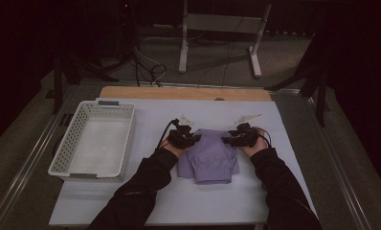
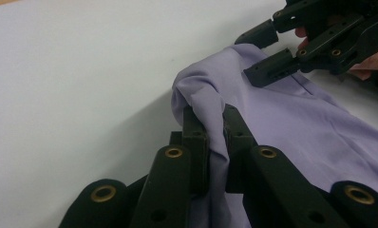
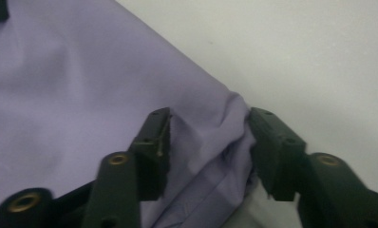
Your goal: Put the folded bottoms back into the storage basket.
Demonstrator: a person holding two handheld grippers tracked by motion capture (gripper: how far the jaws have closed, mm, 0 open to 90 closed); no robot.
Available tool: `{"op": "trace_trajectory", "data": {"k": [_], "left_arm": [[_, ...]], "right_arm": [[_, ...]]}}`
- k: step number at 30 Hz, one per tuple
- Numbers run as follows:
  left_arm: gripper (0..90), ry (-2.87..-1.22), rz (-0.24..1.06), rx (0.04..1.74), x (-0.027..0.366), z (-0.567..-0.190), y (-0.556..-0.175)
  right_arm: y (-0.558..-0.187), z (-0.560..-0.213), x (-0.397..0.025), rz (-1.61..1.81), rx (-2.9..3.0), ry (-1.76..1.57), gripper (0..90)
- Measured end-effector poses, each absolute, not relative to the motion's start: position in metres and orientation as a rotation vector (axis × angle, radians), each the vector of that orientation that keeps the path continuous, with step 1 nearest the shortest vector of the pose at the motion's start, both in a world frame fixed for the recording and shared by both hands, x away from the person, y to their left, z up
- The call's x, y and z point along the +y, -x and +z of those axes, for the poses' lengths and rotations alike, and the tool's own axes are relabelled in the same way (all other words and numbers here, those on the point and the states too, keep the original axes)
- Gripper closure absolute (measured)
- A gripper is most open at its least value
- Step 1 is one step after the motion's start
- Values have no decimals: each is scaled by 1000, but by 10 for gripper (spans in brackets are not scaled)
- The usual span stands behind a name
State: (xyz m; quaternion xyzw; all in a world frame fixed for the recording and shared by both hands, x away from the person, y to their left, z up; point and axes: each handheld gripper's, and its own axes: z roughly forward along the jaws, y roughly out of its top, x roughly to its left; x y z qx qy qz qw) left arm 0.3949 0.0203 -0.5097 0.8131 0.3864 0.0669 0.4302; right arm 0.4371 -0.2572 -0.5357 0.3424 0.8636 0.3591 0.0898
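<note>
The folded lilac cloth garment (image 1: 208,155) lies mid-table. The left gripper (image 2: 210,124) has pinched its ten-o'clock corner; the right gripper (image 3: 208,137), jaws wide, straddles the two-o'clock corner, not yet closed.

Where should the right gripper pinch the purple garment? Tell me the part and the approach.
Its far right corner, from the right edge inward. On the purple garment that corner bunches into a raised fold, and the right gripper already straddles it, jaws open. The left gripper pinches the opposite corner.
</note>
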Motion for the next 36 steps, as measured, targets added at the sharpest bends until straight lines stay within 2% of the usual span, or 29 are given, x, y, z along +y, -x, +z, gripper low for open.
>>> {"op": "trace_trajectory", "data": {"k": [4, 9, 18, 23, 36], "left_arm": [[840, -2032, 167, 962, 20, -510, -395], [840, -2030, 167, 967, 21, -511, -395], [841, -2033, 166, 959, 20, -510, -394], [844, -2033, 177, 954, 21, -507, -391], [848, -1992, 194, 904, 22, -484, -380]], "right_arm": [[-433, -536, -256, 1103, 2583, -1008, 560], [-430, -537, -252, 1134, 2606, -975, 628], [-422, -534, -242, 1019, 2526, -1001, 822], [-419, -532, -246, 1101, 2497, -1099, 836], [-401, -501, -257, 1201, 2418, -1096, 839]]}}
